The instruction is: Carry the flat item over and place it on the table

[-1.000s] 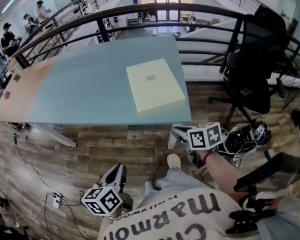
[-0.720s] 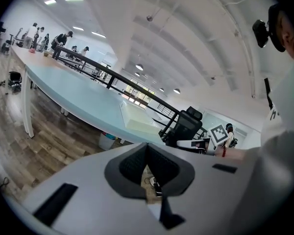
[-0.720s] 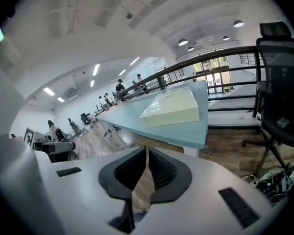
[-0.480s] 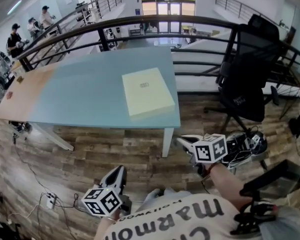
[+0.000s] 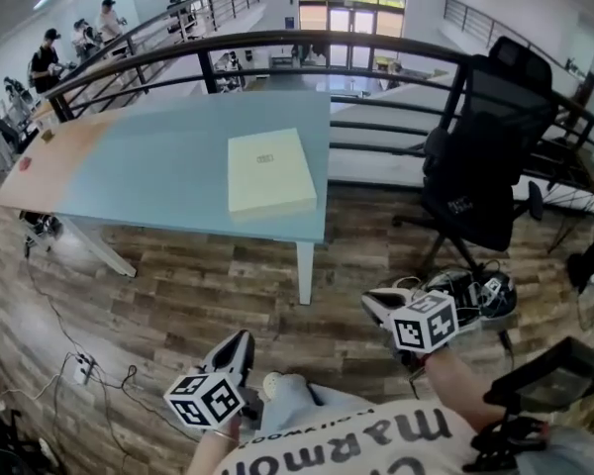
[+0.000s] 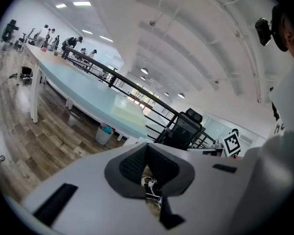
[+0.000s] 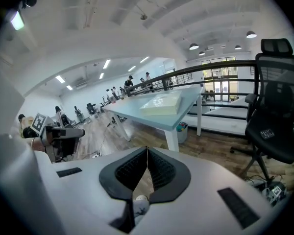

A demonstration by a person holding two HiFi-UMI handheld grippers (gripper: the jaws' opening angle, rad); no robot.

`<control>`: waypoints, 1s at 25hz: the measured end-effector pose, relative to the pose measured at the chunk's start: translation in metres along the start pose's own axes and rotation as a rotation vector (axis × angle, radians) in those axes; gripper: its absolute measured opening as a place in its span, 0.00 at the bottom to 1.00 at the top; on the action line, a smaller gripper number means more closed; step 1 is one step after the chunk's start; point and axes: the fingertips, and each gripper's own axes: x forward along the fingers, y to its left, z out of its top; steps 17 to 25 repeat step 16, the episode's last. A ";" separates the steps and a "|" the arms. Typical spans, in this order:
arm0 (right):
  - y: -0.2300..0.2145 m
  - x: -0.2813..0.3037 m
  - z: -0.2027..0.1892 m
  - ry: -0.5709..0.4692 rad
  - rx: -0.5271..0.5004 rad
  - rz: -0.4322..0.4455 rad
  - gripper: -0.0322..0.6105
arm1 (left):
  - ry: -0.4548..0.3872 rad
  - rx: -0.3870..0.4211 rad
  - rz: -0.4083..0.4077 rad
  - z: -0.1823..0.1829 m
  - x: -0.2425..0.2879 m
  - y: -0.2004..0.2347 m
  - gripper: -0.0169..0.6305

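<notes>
Black ribbed rubber meets black ribbed rubber on both my claws. My left gripper [image 5: 240, 340] hangs low in front of my leg, jaws pressed shut on nothing. My right gripper [image 5: 374, 303] is out to the other side, closed tight and just as empty. One pale shoe [image 5: 275, 384] of mine shows between them on the wood floor [image 5: 178, 285].

A power strip [image 5: 82, 367] with its cords lies on the boards off to my left. A tangle of cables [image 5: 475, 290] sits just beyond my right claw.

Further out stands the blue-green table [image 5: 148, 166] on white legs. The flat item [image 5: 267, 171], a pale cream box, lies flat on its top near the right-hand end, close to the near edge and well apart from both claws.

A black office chair [image 5: 485, 156] stands to the right of the table. A dark curved railing [image 5: 376, 43] runs behind both. Beyond it, far left, a few people [image 5: 48, 52] stand at benches.
</notes>
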 end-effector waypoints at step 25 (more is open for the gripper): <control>-0.022 -0.064 -0.067 0.037 -0.002 0.050 0.11 | 0.051 0.005 0.028 -0.089 -0.020 -0.075 0.03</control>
